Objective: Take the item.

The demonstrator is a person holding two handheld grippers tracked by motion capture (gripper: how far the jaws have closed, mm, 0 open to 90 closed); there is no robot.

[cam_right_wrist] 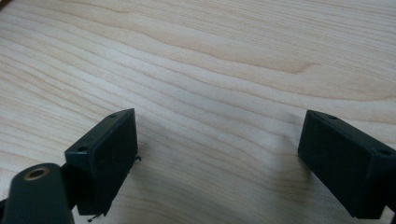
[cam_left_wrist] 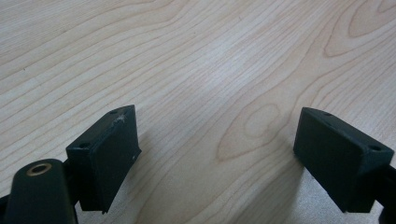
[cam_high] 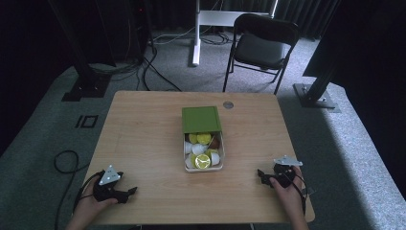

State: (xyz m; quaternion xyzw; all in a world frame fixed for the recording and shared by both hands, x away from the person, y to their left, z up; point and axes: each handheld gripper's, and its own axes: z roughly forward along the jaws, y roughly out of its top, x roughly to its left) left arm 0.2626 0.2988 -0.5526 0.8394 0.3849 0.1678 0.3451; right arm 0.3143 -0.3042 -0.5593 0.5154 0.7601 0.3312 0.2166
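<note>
**Inspector A:** Start with the table point(cam_high: 143, 134). Light wood top. At its middle sits a box point(cam_high: 203, 152), its green lid point(cam_high: 201, 119) slid back toward the far edge, so the near half lies uncovered.

**Inspector B:** Contents?

**Inspector A:** Small round capsules point(cam_high: 203, 160), white, yellow and one brownish, heaped in the uncovered part. I cannot count them. A small grey disc point(cam_high: 228, 104) is set in the tabletop near the far edge, just beyond the lid.

**Inspector B:** The left gripper point(cam_high: 128, 192)?

**Inspector A:** At the near left corner, held in the left hand point(cam_high: 91, 203), resting low on the wood. Its own view shows the jaws standing wide apart with bare wood grain between them. Nothing held.

**Inspector B:** The right gripper point(cam_high: 261, 173)?

**Inspector A:** Near right corner, in the right hand point(cam_high: 287, 189), pointing inward toward the box. Jaws likewise spread wide over bare wood, holding nothing.

**Inspector B:** Distance from the box?

**Inspector A:** Both are well apart from it, one on each side.

**Inspector B:** Surroundings?

**Inspector A:** A black folding chair point(cam_high: 261, 45) beyond the far edge, on grey carpet with cables.
</note>
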